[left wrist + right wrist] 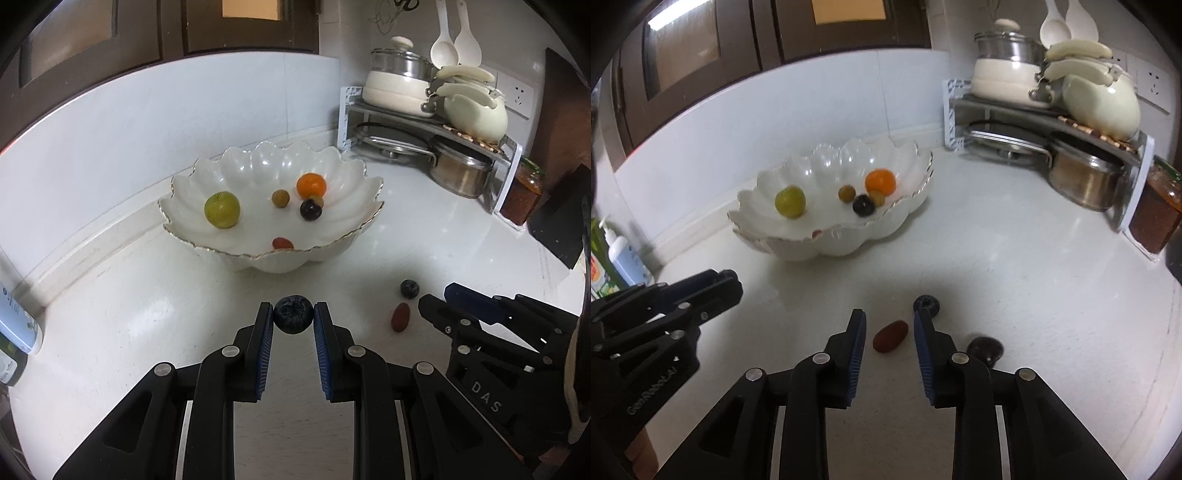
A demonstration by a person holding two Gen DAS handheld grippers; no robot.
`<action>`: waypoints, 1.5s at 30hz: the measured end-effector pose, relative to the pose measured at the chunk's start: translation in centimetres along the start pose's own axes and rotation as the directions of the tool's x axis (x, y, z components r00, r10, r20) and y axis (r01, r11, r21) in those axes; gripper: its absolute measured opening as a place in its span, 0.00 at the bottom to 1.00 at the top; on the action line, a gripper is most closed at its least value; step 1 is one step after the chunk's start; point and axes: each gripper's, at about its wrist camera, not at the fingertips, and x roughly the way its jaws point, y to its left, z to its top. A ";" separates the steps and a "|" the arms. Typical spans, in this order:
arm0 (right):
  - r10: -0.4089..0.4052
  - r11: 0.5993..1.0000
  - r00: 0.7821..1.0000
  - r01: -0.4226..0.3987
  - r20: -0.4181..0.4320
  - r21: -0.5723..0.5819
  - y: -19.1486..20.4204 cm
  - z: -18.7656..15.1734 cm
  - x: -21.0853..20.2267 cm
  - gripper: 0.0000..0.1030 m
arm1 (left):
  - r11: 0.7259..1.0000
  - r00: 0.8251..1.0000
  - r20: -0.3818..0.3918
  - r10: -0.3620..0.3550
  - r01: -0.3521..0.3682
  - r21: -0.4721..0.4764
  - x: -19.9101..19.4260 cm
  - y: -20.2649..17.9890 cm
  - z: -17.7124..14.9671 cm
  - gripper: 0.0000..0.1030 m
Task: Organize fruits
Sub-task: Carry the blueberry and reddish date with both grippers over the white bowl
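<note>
White stone tabletop point(110, 332) carries a scalloped white bowl point(258, 162) with a gilt rim, set near the back wall. Inside the bowl lie a green fruit point(222, 209), an orange fruit point(311, 185), a small tan fruit point(280, 198), a dark round fruit point(310, 209) and a red piece point(283, 243) low by the front rim. Left claw point(293, 314) is clenched on a blueberry point(293, 314), pads pressing both sides of it, in front of the bowl; whether the berry rests on the tabletop cannot be told. Right claw point(890, 321) stands released, its jaws parted with nothing gripped; a red oblong fruit point(891, 336) lies on the tabletop between the fingers, touching neither. A second blueberry point(926, 303) sits just beside the tip of that claw's right-hand finger, and a dark purple fruit point(985, 347) lies just outside that finger. Corner rack point(436, 129) at the far right holds cream pots and steel pans, well apart from the fruit.
</note>
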 end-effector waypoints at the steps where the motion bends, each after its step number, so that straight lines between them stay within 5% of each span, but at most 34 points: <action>1: 0.001 1.000 1.000 -0.001 -0.005 -0.003 0.1 -0.1 0.2 0.28 | 1.000 1.000 -0.004 0.006 -0.006 -0.001 0.2 0.1 -0.2 0.22; 6: -0.003 1.000 0.999 0.002 -0.033 -0.018 0.5 -0.6 1.8 0.35 | 1.000 1.000 -0.027 0.008 -0.009 -0.017 1.1 0.7 -0.9 0.22; 25: -0.043 0.999 0.996 0.041 -0.078 -0.019 0.3 -1.0 5.0 0.35 | 0.999 0.998 -0.069 0.000 -0.002 -0.033 3.2 1.3 -1.6 0.22; 31: -0.039 0.999 0.995 0.037 -0.088 -0.020 0.3 -1.1 5.1 0.25 | 0.999 0.997 -0.073 -0.002 -0.001 -0.038 3.3 1.5 -1.6 0.22; 45: -0.002 0.999 0.999 0.000 -0.033 -0.039 0.6 -0.2 2.7 0.24 | 0.997 0.998 -0.058 -0.001 -0.003 -0.072 2.2 1.4 -1.4 0.22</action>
